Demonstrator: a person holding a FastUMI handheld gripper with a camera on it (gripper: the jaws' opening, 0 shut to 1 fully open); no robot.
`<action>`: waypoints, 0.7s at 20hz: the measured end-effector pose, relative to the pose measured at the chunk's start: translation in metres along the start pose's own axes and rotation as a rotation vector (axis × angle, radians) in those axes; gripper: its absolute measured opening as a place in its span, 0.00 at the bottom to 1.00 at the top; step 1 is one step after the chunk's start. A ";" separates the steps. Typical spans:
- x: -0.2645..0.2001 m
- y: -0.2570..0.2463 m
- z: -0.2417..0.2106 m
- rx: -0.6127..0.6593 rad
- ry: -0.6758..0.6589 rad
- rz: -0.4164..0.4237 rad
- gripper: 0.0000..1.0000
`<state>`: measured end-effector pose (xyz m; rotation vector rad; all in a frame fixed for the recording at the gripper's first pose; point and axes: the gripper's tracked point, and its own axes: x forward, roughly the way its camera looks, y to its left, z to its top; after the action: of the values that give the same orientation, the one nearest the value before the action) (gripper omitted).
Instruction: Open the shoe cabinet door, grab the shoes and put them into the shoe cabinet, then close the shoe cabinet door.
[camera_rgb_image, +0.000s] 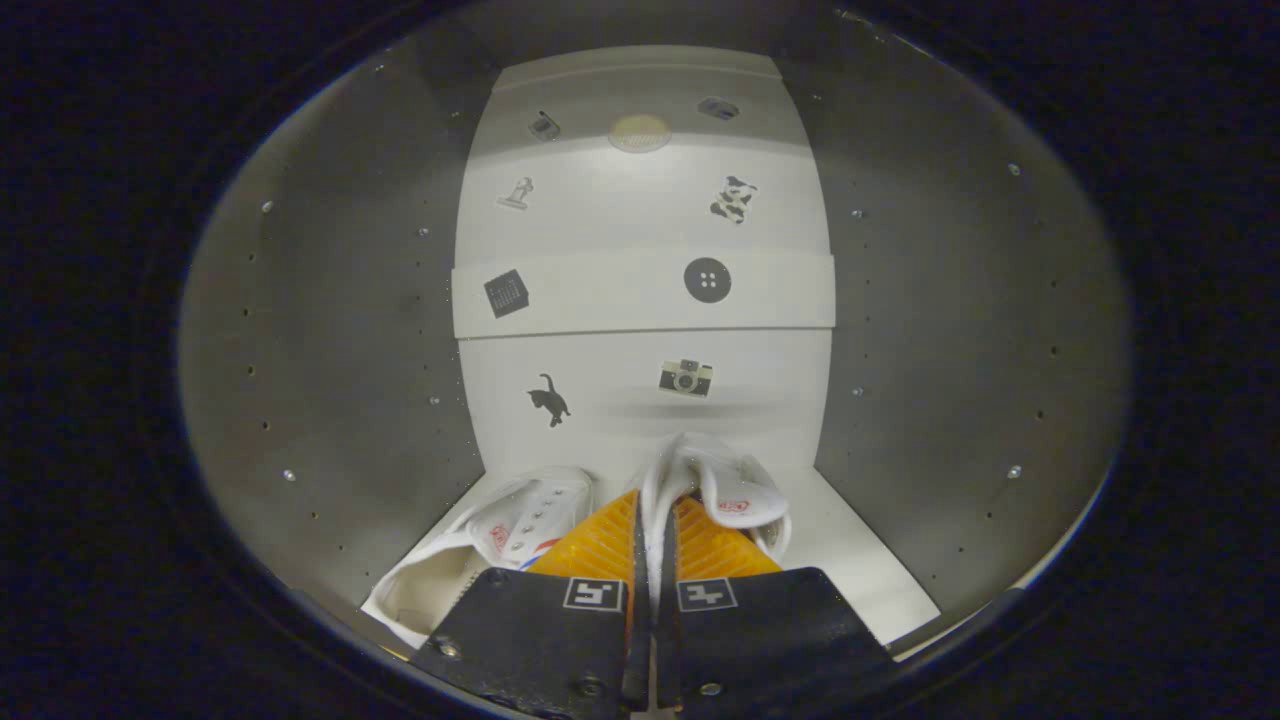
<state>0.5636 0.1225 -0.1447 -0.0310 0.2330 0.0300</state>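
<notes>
Right shoe (715, 490): white, pinched by its edge between the fingers of the gripper (655, 520), which are pressed together on it, low inside the cabinet (330, 340). Left shoe (500, 540): white, lying on the cabinet floor just left of the fingers. Beyond both, far white back wall (640, 400) with a shelf (640, 295) across it, bearing stickers: cat (549, 399), camera (686, 377), button (707, 280), grey side walls left and right.

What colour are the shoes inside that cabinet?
White canvas shoes, one with a red and blue stripe, clearest in the gripper view; the gripper pinches the other shoe's edge.
</notes>
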 end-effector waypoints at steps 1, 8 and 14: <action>0.007 -0.004 0.000 -0.024 0.004 -0.015 0.06; 0.014 -0.015 -0.001 -0.063 0.001 -0.069 0.31; -0.057 -0.009 0.017 -0.108 -0.084 -0.116 0.62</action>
<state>0.5127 0.1126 -0.1150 -0.1500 0.1448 -0.0712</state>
